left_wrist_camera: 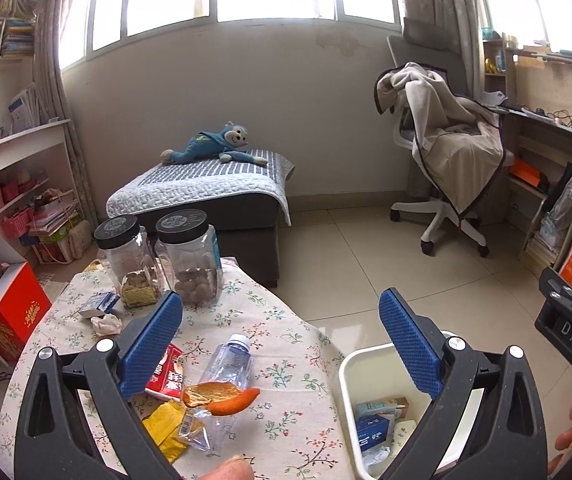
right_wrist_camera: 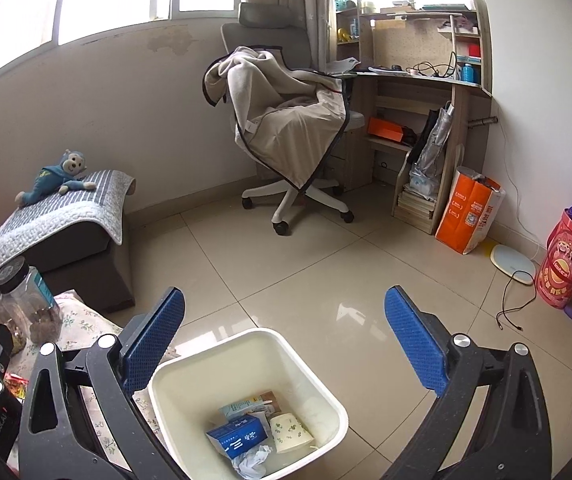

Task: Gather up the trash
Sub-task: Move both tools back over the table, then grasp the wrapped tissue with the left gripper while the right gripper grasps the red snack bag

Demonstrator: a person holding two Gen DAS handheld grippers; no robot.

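- Both tongs gaping wide, nothing pinched: left gripper hanging over the table edge, right gripper parked above the trash bin.
- Using the bin as the anchor, going left to right from the far side of the floral table: two black-lidded jars, snacks inside so probably not trash, farthest from the bin at the back.
- Small blue-white box and crumpled tissue just in front of the jars, well left of the bin.
- Red wrapper and yellow wrapper closer in, partly hidden behind the left gripper's left finger.
- Empty plastic bottle between the wrappers and the bin, lying flat, long axis running diagonally, cap pointing away toward the back and a bit toward the bin side, base hidden under the orange peel.
- Peel curled across the bottle's near end, long side roughly crosswise to it, tip aimed at the bin.
- Bin on the floor just beside the table edge, already holding a blue carton, a paper cup on its side, wadded tissue and another packet.
- Progress guess: maybe halfway. Several bits binned, but peel, bottle, both wrappers, tissue and likely the little box left on the table.
- Peel or bottle looking like the easiest next grab, being nearest the bin.
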